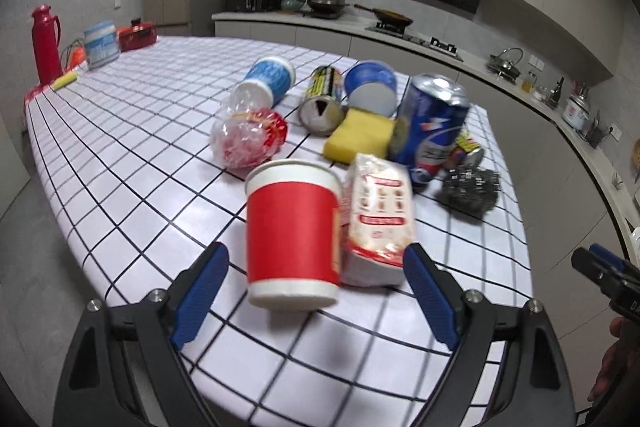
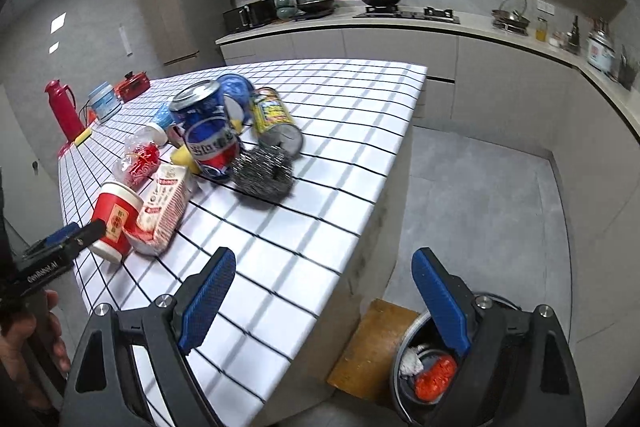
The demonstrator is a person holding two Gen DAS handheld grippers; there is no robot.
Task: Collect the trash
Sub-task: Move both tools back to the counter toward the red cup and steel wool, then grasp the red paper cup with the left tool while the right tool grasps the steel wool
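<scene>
Our left gripper (image 1: 314,291) at desk (image 1: 132,155) near edge, fingers apart, straddling red paper cup (image 1: 294,231) and white-red carton (image 1: 378,223), touching neither that we can tell. Blue can (image 1: 430,131), steel scourer (image 1: 472,187), yellow sponge (image 1: 358,139) crowd behind. Our right gripper (image 2: 324,301) over desk right corner, fingers apart, empty; bin (image 2: 424,371) on floor just past edge. Open desk along right edge.

Two handheld grippers, black frames with blue finger pads.

The left gripper (image 1: 316,291) and right gripper (image 2: 324,295) share ribbed blue pads (image 1: 430,297), silver screws and white lettering on the body; bare-skinned hands (image 2: 24,345) grip their handles.
</scene>
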